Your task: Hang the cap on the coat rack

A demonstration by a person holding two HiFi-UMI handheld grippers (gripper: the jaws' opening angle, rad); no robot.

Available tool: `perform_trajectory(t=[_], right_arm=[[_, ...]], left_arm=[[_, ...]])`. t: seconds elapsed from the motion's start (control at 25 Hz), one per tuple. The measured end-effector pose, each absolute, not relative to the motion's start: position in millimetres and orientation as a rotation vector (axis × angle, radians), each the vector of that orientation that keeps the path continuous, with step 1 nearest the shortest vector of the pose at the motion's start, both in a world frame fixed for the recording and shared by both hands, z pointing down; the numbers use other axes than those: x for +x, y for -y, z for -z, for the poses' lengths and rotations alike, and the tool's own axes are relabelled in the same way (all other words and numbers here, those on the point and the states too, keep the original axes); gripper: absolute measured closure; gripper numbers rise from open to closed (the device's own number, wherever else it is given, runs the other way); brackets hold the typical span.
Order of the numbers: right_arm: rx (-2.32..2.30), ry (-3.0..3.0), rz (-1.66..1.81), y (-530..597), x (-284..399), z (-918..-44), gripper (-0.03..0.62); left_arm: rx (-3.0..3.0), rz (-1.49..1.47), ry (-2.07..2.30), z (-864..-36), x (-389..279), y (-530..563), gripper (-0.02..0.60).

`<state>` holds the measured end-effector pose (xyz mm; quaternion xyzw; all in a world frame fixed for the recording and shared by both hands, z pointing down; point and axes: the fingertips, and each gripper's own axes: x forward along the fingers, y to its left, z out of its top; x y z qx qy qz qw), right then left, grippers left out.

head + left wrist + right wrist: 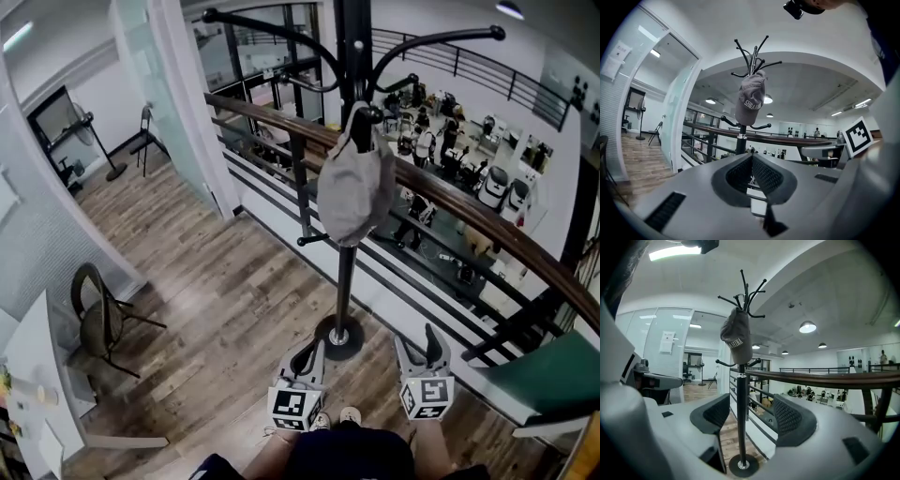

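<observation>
Cap (356,192) hangs on the coat rack (345,272); left claw (307,356), pinched together, and right claw (419,345), spread apart, both point roughly level toward it, empty.

A pale grey cap (356,192) with white lettering hangs on a black coat rack (345,281), ahead of both jaws. Beneath the jaws lies brown wood-plank floor (216,309). The left gripper (307,359) and right gripper (422,349) are grey, with black dimpled pads (787,417) and black-and-white square markers (295,408).

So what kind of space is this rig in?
Likely an upper-floor gallery in an office or lab building: a wood-topped railing overlooks workstations on a lower floor, beside a glass partition and wood-plank floor.
</observation>
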<state>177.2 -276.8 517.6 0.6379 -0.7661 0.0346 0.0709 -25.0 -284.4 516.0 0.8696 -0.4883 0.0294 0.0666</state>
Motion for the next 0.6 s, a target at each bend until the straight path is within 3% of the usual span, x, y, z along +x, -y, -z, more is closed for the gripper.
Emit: perform_trajectory(t=[0.32,0.52,0.6], right_arm=[[1.804,2.345,-0.089,270.8,156.7,-521.7,0.316],[1.741,2.349,-0.103,269.0,151.5,-523.0,0.544],[1.682,2.359,-0.094,268.4,145.6,-525.1,0.583]], left_arm=[[2.638,-0.105,1.479,-515.9,-26.4,279.9,0.577],[2.623,-0.056,1.438,-518.2,-26.2,272.8,0.577],[2.619,0.003,1.412,-515.8,-25.1,271.1,0.577]])
